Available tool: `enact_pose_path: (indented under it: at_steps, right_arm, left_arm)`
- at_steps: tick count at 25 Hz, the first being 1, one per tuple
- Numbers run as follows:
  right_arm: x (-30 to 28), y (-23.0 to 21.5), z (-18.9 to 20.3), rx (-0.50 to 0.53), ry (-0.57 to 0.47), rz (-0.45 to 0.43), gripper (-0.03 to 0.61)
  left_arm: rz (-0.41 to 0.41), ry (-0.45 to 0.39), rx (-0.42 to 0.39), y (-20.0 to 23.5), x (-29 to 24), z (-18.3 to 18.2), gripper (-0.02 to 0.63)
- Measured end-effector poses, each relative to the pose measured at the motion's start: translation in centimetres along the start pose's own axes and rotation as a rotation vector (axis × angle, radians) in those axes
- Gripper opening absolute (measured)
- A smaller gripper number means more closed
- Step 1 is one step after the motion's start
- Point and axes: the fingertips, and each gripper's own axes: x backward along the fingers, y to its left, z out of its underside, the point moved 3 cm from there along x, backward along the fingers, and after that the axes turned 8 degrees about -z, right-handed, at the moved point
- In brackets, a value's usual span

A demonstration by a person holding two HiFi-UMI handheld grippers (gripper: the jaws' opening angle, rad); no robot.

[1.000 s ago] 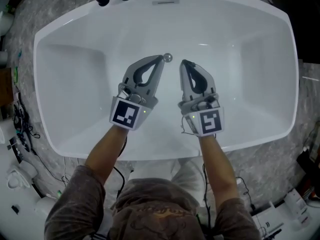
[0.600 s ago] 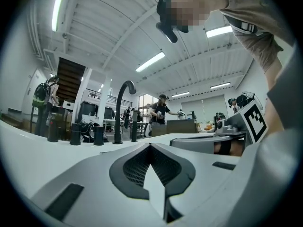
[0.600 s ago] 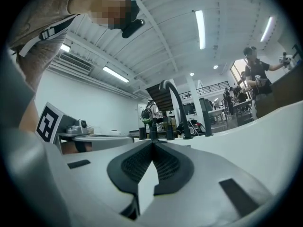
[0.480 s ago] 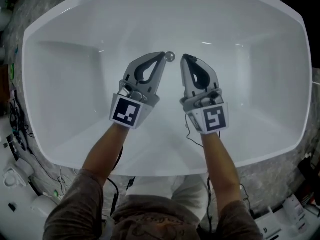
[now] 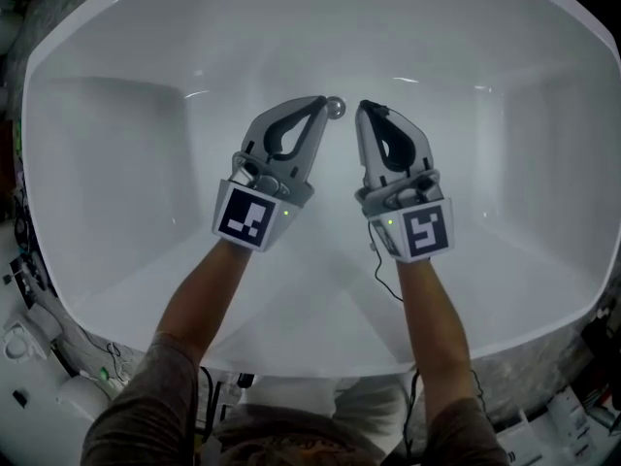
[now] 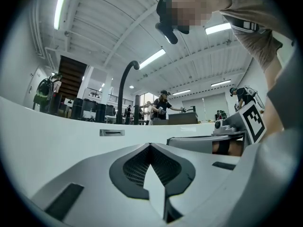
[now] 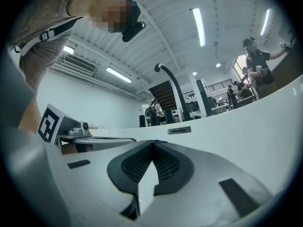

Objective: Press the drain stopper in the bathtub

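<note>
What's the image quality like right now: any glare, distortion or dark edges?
Head view: dim, with glare streaks on the bathtub wall; the drain stopper reads clearly. Left gripper view and right gripper view: heavy fisheye bending, black vignetted corners, ceiling lights blown out, jaws sharp.

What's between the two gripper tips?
The drain stopper, seen in the head view, close beside the left gripper and apart from the right gripper.

No readable text, label, brand or number in any view.
</note>
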Motion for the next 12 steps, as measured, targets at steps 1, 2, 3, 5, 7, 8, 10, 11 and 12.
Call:
enact_pose_path:
  at_steps: [1, 2, 3, 5, 7, 8, 10, 11, 12]
  right_arm:
    - [0.0, -0.4, 0.7, -0.003, -0.001, 0.000, 0.000]
    - [0.0, -0.8, 1.3, -0.008, -0.003, 0.003, -0.001]
    - [0.1, -1.1, 1.9, -0.012, -0.005, 0.006, -0.002]
    - [0.1, -1.5, 2.9, -0.019, -0.006, 0.010, -0.002]
    - [0.0, -1.7, 3.2, -0.026, -0.005, 0.007, -0.002]
    - [-0.1, -1.6, 3.2, -0.029, -0.006, 0.001, -0.002]
    - [-0.3, -1.4, 3.1, -0.033, -0.010, -0.011, -0.002]
    - [-0.3, -1.3, 3.1, -0.033, -0.009, -0.016, -0.002]
    - [-0.3, -1.3, 3.2, -0.032, -0.007, -0.023, -0.002]
  left_arm:
    - [-0.001, 0.000, -0.003, 0.1, -0.3, 0.7, 0.000]
    - [-0.002, 0.000, -0.005, 0.1, -0.4, 1.3, 0.000]
    - [-0.003, -0.002, -0.007, 0.2, -0.5, 1.9, 0.000]
    - [-0.007, -0.003, -0.009, 0.2, -0.7, 2.8, 0.000]
    - [-0.013, -0.002, -0.010, 0.2, -0.7, 3.2, 0.000]
    - [-0.016, -0.002, -0.011, 0.2, -0.7, 3.2, 0.000]
    - [-0.021, -0.004, -0.011, 0.1, -0.7, 3.3, 0.000]
    - [-0.025, -0.004, -0.007, 0.0, -0.7, 3.4, 0.000]
    - [-0.029, -0.004, -0.002, 0.0, -0.8, 3.5, 0.000]
